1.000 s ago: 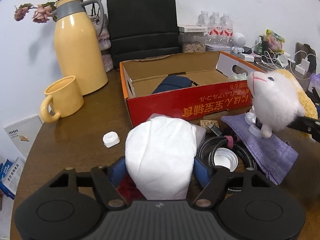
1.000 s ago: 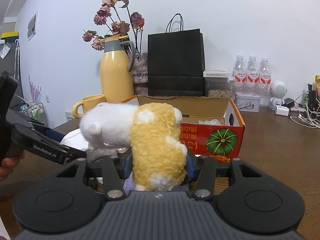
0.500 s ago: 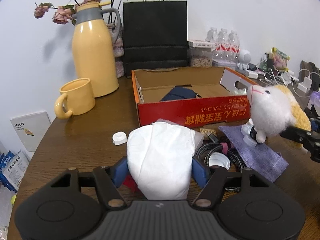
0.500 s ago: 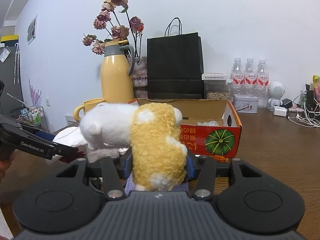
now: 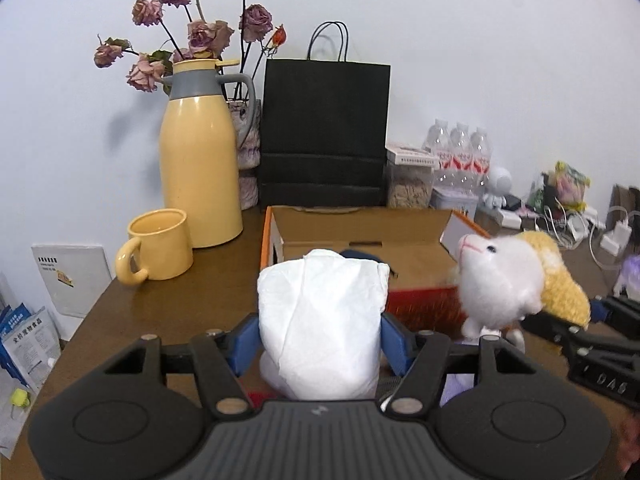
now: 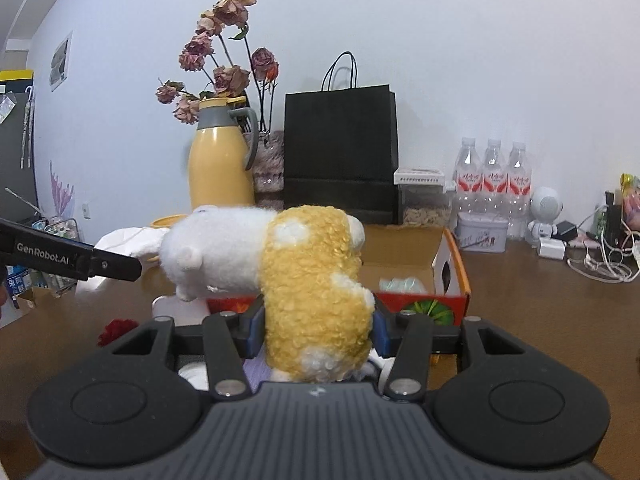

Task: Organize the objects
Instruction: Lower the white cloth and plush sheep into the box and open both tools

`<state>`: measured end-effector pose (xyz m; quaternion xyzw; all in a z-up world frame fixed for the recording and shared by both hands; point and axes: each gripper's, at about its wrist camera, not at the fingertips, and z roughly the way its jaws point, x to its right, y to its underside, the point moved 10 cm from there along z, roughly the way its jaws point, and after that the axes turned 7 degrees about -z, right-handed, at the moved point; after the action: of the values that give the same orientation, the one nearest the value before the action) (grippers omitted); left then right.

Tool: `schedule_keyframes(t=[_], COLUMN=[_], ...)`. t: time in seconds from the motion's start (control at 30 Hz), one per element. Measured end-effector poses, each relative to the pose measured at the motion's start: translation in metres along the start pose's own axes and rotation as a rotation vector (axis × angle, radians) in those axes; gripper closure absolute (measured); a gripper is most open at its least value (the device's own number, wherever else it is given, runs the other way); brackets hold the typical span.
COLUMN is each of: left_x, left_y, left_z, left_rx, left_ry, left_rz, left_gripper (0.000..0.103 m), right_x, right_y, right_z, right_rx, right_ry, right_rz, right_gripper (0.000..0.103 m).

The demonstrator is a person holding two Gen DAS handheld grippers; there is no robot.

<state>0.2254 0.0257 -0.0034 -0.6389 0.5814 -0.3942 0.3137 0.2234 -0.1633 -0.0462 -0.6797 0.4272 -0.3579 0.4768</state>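
Observation:
My left gripper (image 5: pixel 320 340) has a crumpled white bundle (image 5: pixel 320 312) between its blue pads, lifted off the brown table; its jaws are closing on the soft bundle. Behind it stands an open cardboard box (image 5: pixel 360 224) with a red front and a dark blue item inside. My right gripper (image 6: pixel 318 328) is shut on a white and yellow plush toy (image 6: pixel 316 288), held just right of the bundle. The toy (image 5: pixel 500 284) also shows in the left wrist view, in front of the box's right end. One black finger of the left gripper (image 6: pixel 80 260) shows at the left of the right wrist view.
A yellow jug (image 5: pixel 200 176) and a yellow mug (image 5: pixel 160 248) stand at the back left. A black paper bag (image 5: pixel 324 132) stands behind the box. Water bottles (image 5: pixel 460 156), a tin and tangled cables (image 5: pixel 580 224) crowd the back right. A small red thing (image 6: pixel 116 328) lies on the table.
My left gripper has risen with the white bundle, off the table and up in front of the box. The right gripper has kept still with the plush toy.

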Motion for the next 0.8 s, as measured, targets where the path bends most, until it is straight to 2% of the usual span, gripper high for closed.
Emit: schedule_keyframes(t=[0.37, 0.8], left_x=[0.022, 0.027], left_y=[-0.037, -0.065], left_z=[0.047, 0.122], left_rx=[0.024, -0.004], left_ry=[-0.023, -0.086], left_rz=[-0.061, -0.077], left_gripper=[0.042, 0.045], right_x=[0.022, 0.06], right_y=[-0.024, -0.037], right_z=[0.053, 0.122], right_rx=[-0.021, -0.049], right_ry=[0.04, 0.075], right_rz=[0.025, 0.056], right_gripper=[0.053, 0.052])
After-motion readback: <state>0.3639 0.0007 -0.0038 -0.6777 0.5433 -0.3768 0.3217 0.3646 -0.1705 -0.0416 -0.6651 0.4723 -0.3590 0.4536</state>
